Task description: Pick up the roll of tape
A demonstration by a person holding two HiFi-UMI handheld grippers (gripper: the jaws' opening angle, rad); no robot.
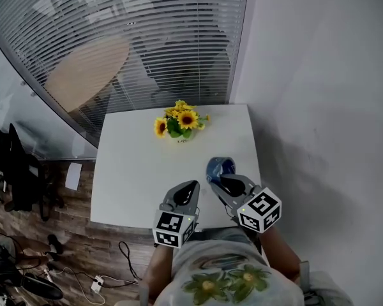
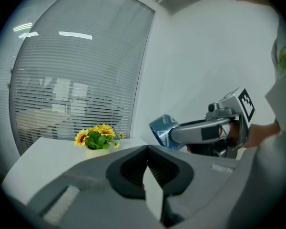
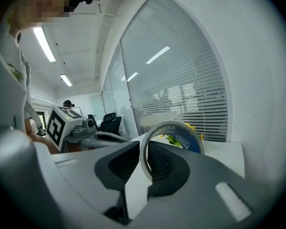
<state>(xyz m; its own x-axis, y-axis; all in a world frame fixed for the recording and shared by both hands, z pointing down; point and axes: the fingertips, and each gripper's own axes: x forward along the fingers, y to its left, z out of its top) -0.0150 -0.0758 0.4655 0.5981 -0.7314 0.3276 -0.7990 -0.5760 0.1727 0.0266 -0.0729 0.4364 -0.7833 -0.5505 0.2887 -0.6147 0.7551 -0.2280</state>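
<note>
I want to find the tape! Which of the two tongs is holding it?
The right tongs: the blue roll of tape is pinched between its jaws. The left tongs are shut with nothing in them.

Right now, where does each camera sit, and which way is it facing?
Head view: on the person's head, facing steeply down at the white square table; left gripper, right gripper, floral shirt show.
Left gripper view: on the left gripper, along its shut, empty jaws towards slatted blinds; the right gripper and shirt show.
Right gripper view: on the right gripper, along jaws clamped on the blue roll of tape; the shirt shows.
Shared: all three show the yellow sunflower bunch.
</note>
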